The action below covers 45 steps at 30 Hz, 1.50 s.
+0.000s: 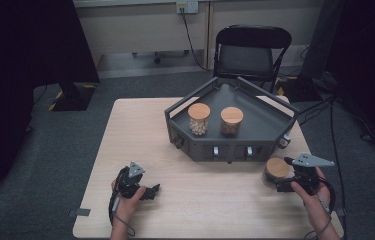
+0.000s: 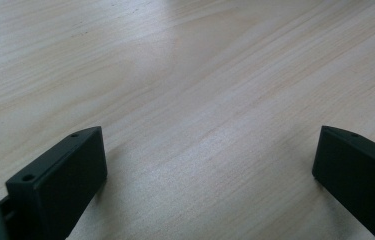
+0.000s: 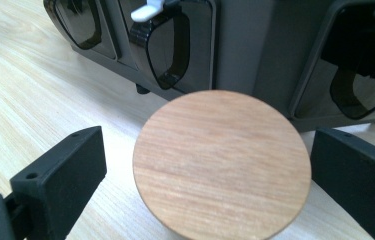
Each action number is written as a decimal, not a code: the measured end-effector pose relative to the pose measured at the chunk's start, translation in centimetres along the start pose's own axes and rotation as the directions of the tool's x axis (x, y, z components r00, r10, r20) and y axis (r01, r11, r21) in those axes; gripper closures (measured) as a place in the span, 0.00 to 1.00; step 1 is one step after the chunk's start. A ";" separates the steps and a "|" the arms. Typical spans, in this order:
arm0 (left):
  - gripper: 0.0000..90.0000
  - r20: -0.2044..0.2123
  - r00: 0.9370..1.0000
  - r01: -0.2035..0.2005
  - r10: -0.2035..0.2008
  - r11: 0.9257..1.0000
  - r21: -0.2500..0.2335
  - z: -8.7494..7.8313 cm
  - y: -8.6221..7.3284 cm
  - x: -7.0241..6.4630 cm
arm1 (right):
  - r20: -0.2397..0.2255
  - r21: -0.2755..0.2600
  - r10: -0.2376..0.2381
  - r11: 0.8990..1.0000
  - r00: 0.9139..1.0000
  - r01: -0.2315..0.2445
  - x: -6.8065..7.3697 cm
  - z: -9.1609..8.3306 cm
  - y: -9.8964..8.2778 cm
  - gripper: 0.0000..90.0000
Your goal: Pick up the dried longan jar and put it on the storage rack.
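Jar point(image 1: 277, 170) with a round wooden lid, standing on the table point(image 1: 145, 140) at the lower right of the high view, just in front of the dark tray point(image 1: 267, 120) and beside the right tool point(image 1: 281, 186). In the right gripper view the lid point(image 3: 221, 162) lies between the two black jaws, which stand apart on either side of it with a gap at each flank; nothing is clamped. The left tool point(image 1: 155, 190), at the lower left of the high view, rests low over bare wood with its jaws also apart and nothing between them. Two more lidded jars point(image 1: 199, 119) point(image 1: 231, 121) stand inside the tray, near one another. Risks, as judged from this arrangement: the jaws sit level with the lid rather than the body below it, so closing here may grip only the lid and lift it off; an off-centre closure could push the jar against the tray wall point(image 3: 255, 55) close behind it, or tip it; a smooth body may slip if held too lightly.
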<state>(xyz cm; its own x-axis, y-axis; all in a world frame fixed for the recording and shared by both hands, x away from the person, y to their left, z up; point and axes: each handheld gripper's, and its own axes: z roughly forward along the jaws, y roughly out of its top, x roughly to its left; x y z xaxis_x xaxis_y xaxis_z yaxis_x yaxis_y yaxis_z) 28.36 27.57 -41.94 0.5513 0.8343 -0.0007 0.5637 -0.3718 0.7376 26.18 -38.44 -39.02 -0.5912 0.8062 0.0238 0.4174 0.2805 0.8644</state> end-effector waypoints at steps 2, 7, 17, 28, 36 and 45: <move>0.00 0.000 1.000 0.000 0.000 1.000 0.000 0.0 0.0 0.0 | 0.002 0.002 0.002 1.000 1.000 -0.002 0.0 0.1 -0.2 0.01; 0.00 0.000 1.000 0.000 0.000 1.000 0.000 0.0 0.0 0.0 | 0.005 0.015 0.003 1.000 1.000 -0.003 0.1 0.3 -0.5 0.02; 0.00 0.000 1.000 0.000 0.000 1.000 0.000 0.0 0.0 0.0 | 0.007 0.032 0.011 0.999 1.000 -0.011 -0.1 0.4 -1.0 0.02; 0.01 0.000 1.000 -0.003 0.003 1.000 0.002 0.0 0.0 0.0 | 0.035 0.073 -0.007 0.997 0.999 0.004 0.5 0.6 -0.8 0.02; 0.00 0.000 1.000 0.000 0.000 1.000 0.000 0.0 0.0 0.0 | 0.044 0.103 -0.013 0.995 0.999 0.008 0.7 0.9 -0.8 0.02; 0.01 0.000 1.000 0.000 0.000 1.000 0.000 0.0 0.0 0.0 | 0.034 0.121 -0.007 0.993 0.999 0.003 0.6 1.2 -1.2 0.02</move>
<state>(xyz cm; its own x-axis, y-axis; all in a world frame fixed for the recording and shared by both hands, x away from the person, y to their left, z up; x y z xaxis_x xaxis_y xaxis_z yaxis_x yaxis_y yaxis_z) 28.36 27.56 -41.94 0.5511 0.8344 -0.0005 0.5635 -0.3717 0.7378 26.13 -37.63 -40.69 -0.5705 0.8213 0.0010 0.4963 0.3438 0.7972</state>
